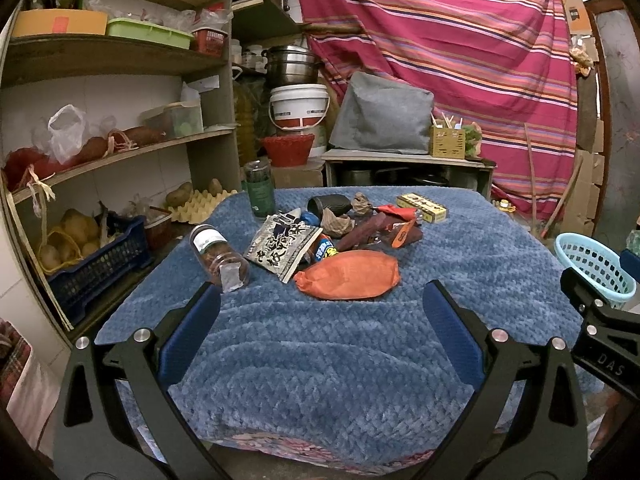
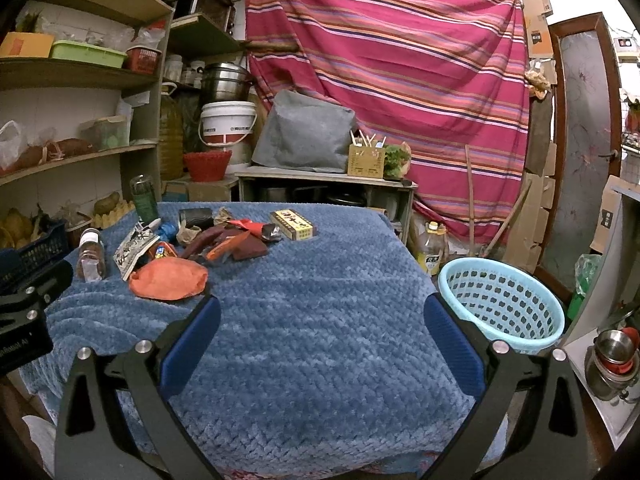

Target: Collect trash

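On the far left of the blue-covered desk (image 1: pixel 320 352) lies the trash: a clear jar (image 1: pixel 218 256) on its side, then a black-and-white snack packet (image 1: pixel 282 246), an orange pouch (image 1: pixel 348 275) nearest me, dark red wrappers (image 1: pixel 380 229) behind it, and a yellow box (image 1: pixel 421 208) farthest right in the pile. My left gripper (image 1: pixel 322 328) hangs near the pouch with fingers spread and empty. My right gripper (image 2: pixel 322 332) is likewise spread wide, holding nothing, over bare cover. Off the desk's right edge stands the light blue basket (image 2: pixel 500 300), which looks empty. I judge collecting has not begun; next I should reach for the pouch and pinch its near edge.
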`<state>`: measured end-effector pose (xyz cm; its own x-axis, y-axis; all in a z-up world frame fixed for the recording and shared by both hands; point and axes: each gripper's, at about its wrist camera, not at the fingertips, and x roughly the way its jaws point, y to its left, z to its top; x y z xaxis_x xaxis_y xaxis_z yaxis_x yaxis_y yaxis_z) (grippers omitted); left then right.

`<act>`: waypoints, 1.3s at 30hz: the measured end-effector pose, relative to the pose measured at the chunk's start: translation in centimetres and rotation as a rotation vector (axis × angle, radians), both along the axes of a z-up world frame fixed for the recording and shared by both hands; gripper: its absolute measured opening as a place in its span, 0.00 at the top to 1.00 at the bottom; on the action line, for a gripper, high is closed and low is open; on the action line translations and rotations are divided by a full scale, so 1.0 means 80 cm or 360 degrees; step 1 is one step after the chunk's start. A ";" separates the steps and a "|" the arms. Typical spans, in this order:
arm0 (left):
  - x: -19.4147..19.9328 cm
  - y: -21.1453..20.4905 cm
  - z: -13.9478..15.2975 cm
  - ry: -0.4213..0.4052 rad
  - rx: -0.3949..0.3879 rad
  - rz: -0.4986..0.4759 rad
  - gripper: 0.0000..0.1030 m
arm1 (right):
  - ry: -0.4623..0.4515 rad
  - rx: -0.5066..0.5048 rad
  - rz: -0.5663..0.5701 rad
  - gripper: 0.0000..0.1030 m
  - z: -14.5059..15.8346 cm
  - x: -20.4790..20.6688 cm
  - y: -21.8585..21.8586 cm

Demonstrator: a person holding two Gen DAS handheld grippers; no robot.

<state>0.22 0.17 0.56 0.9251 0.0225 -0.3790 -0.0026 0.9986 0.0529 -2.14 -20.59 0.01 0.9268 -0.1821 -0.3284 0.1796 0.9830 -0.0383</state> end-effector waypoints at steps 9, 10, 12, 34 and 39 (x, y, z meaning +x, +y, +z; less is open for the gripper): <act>0.007 0.007 0.006 -0.0014 0.0027 0.0055 0.05 | 0.0042 0.0016 -0.0021 0.04 -0.004 0.018 -0.009; 0.010 0.008 0.007 -0.0006 0.0022 0.0063 0.05 | 0.0045 0.0011 -0.0021 0.04 -0.004 0.020 -0.009; 0.015 0.010 0.007 0.0008 0.0029 0.0078 0.05 | 0.0050 -0.0001 -0.0018 0.04 -0.002 0.025 -0.009; 0.091 0.041 -0.016 0.0148 0.0043 0.0188 0.05 | 0.0121 -0.0021 0.0011 0.04 0.001 0.103 -0.025; 0.115 0.044 -0.020 0.0166 0.0053 0.0178 0.05 | 0.0201 0.0022 0.0027 0.04 -0.015 0.136 -0.030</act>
<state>9.44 3.67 -1.03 0.8717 0.1373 -0.4704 -0.1063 0.9901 0.0919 8.78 -23.01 -1.17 0.8808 -0.1615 -0.4451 0.1576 0.9864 -0.0461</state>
